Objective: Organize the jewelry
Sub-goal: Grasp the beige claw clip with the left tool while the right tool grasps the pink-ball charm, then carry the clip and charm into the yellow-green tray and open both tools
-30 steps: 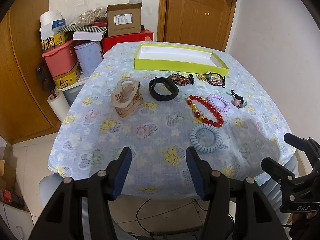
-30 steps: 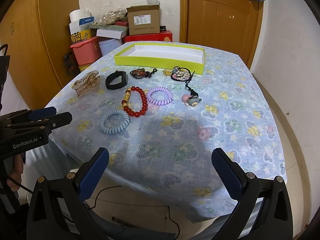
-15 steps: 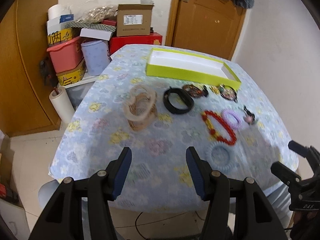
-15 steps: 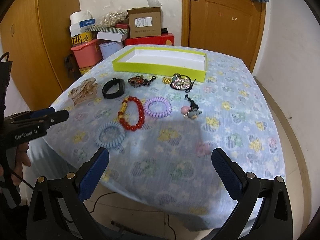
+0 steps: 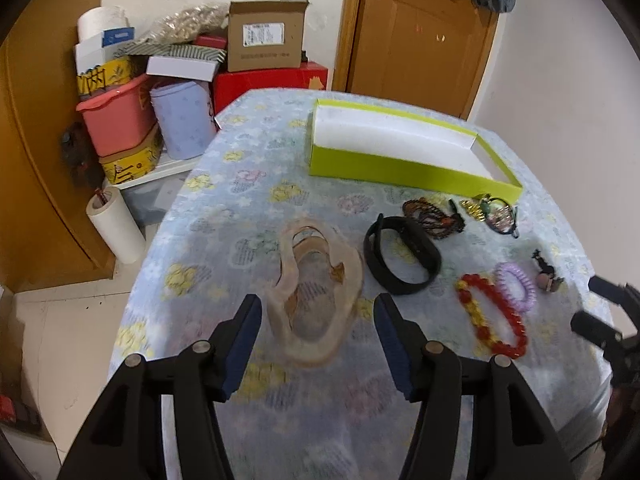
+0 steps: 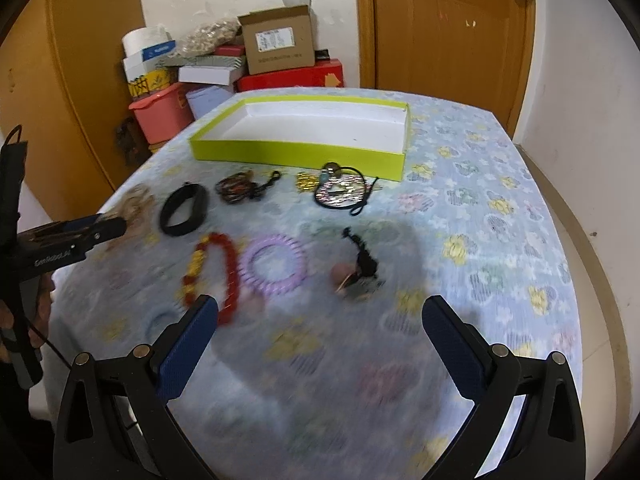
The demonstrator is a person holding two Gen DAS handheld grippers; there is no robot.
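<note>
My left tongs [image 5: 317,316] gape wide around the translucent beige claw clip [image 5: 316,288], not touching. My right tongs [image 6: 320,320] spread wide, empty, above the coiled purple hair tie [image 6: 275,265].

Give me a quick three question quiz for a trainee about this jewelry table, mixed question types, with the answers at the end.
1. True or false: the green tray already holds a bracelet.
2. Multiple choice: which item lies straight ahead between the fingers of the left gripper? A) black band B) beige hair claw C) purple coil tie
3. Fill in: the red bead bracelet lies right beside the ____ coil tie.

Key:
1. False: the tray shows only its bare white floor.
2. B.
3. Purple. Both the left gripper and the right gripper are open and hold nothing.
</note>
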